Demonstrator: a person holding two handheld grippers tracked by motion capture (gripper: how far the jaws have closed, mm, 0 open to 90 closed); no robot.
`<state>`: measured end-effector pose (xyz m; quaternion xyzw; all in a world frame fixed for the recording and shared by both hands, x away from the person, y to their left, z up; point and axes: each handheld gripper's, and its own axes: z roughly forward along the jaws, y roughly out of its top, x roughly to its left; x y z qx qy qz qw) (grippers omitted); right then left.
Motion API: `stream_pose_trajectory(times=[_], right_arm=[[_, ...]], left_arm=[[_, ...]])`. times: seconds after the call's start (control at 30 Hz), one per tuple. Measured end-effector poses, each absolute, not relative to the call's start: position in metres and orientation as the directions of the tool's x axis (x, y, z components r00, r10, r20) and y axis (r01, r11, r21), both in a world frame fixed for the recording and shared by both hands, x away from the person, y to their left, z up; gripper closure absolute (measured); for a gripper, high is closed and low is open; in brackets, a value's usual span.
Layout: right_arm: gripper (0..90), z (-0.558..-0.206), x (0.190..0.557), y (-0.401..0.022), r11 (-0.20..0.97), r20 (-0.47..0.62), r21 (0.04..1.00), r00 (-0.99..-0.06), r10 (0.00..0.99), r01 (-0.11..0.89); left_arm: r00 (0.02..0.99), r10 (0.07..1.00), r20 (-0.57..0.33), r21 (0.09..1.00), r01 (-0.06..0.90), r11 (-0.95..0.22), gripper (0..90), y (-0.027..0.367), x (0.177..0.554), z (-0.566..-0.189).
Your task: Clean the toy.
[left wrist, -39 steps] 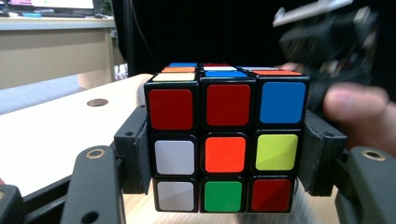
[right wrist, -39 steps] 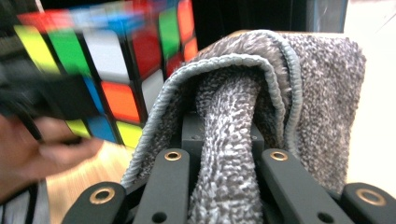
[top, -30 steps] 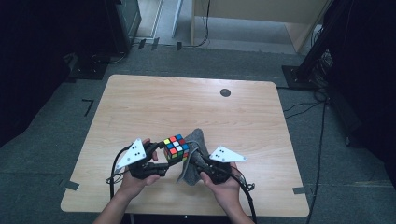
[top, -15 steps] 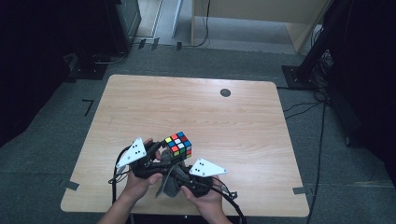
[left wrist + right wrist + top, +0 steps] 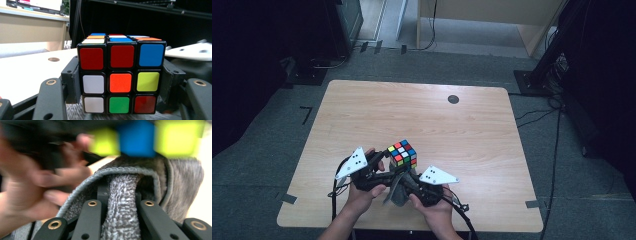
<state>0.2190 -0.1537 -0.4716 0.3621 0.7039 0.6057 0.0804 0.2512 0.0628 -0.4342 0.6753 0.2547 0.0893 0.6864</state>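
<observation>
A scrambled colour cube [image 5: 402, 154] sits near the table's front edge, clamped in my left gripper [image 5: 381, 164]. In the left gripper view the cube [image 5: 121, 75] stands upright between the two black pads [image 5: 72, 82], red, orange and green down its near middle column. My right gripper [image 5: 408, 184] is shut on a folded grey cloth [image 5: 396, 194], just in front of and below the cube. In the right gripper view the cloth [image 5: 122, 205] is pinched between the jaws. Above it is the blurred underside of the cube [image 5: 136, 137], and the left hand [image 5: 27, 185] is close at the left.
The wooden table [image 5: 412, 115] has a small dark round hole [image 5: 453, 99] at the back right. Cables trail from both grippers over the front edge. Beyond the table are a grey floor, a light wooden cabinet [image 5: 492, 15] and dark stands.
My right gripper has carried the cloth to the left and nearer the person, from beside the cube to just in front of and under it. The left gripper and cube stayed put.
</observation>
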Motion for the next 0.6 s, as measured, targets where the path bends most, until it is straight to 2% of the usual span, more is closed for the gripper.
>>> stream_pose_trajectory(times=[0.13,0.23,0.3,0.37,0.43,0.6], right_arm=[[78.7,-0.468,0.226,-0.160,-0.027,0.379,0.897,-0.736,0.561,0.442],[78.7,-0.463,0.225,-0.162,0.016,0.337,0.909,-0.756,0.561,0.417],[78.8,-0.465,0.226,-0.169,0.002,0.334,0.912,-0.747,0.574,0.410],[78.4,-0.468,0.229,-0.177,-0.014,0.320,0.919,-0.725,0.610,0.394],[75.6,-0.473,0.235,-0.187,0.019,0.258,0.926,-0.671,0.695,0.376],[65.5,-0.487,0.255,-0.205,0.075,0.220,0.889,-0.563,0.796,0.452]], left_arm=[[0.856,0.468,-0.220,0.973,0.224,0.046,34.5,0.057,0.251,-0.438],[0.842,0.499,-0.205,0.975,0.220,0.030,34.5,0.057,0.252,-0.439],[0.832,0.515,-0.208,0.974,0.223,0.033,34.5,0.062,0.254,-0.438],[0.819,0.529,-0.221,0.972,0.228,0.052,34.5,0.069,0.256,-0.437],[0.812,0.537,-0.227,0.971,0.228,0.066,34.5,0.072,0.258,-0.436],[0.796,0.556,-0.239,0.969,0.237,0.077,34.5,0.075,0.260,-0.436]])
